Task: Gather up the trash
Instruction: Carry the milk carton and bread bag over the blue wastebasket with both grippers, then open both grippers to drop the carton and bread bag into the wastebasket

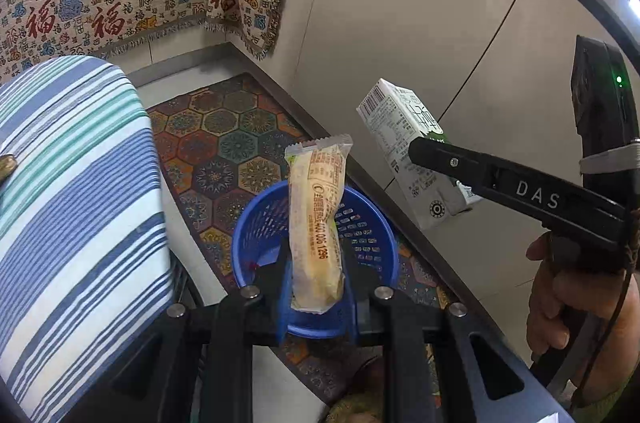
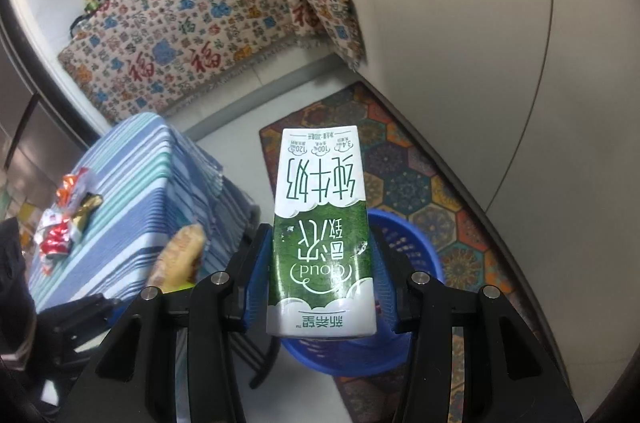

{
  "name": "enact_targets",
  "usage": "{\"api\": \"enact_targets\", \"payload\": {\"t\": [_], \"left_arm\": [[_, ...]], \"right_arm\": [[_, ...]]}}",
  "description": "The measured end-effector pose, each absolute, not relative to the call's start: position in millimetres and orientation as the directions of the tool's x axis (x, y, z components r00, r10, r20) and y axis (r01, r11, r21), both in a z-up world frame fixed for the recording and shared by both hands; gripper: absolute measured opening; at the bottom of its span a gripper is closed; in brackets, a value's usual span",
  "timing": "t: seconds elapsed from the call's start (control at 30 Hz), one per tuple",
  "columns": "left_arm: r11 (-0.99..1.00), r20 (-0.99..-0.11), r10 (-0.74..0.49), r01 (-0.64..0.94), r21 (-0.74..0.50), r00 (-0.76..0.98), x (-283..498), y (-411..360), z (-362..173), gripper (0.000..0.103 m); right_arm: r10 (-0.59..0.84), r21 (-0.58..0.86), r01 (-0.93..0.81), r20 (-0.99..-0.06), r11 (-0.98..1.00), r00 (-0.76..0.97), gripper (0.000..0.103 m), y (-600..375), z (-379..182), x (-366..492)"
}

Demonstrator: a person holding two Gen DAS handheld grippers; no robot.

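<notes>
Pale cabinet panels (image 1: 400, 23) line the right, a hexagon-patterned rug (image 1: 224, 151) covers the floor, a fringed cloth with red characters (image 2: 192, 35) drapes the counter, and a blue-striped tablecloth (image 2: 132, 191) sits left.

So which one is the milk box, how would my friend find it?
Start at the blue basket standing on the colourful hexagon rug. Above it the right claw grips the milk carton, a tall box. Unlike the tan snack packet in the left claw, it is stiff, white and green, with its print upside down.
</notes>
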State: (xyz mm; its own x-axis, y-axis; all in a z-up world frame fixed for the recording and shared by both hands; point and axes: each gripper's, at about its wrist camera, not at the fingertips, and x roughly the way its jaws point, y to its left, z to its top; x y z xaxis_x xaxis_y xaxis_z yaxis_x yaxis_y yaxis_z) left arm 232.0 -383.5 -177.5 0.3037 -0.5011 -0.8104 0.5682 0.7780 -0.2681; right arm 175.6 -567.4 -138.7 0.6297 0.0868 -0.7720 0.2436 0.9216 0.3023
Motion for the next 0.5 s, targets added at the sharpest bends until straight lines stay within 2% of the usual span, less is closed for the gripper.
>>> {"api": "enact_targets", "payload": {"t": [0.5], "left_arm": [[0.783, -0.849, -0.456, 0.574, -0.239, 0.268, 252, -434, -242, 0.023]], "right_arm": [[0.124, 0.362, 0.289, -0.787, 0.886, 0.604, 0.05, -593, -167, 183]]}}
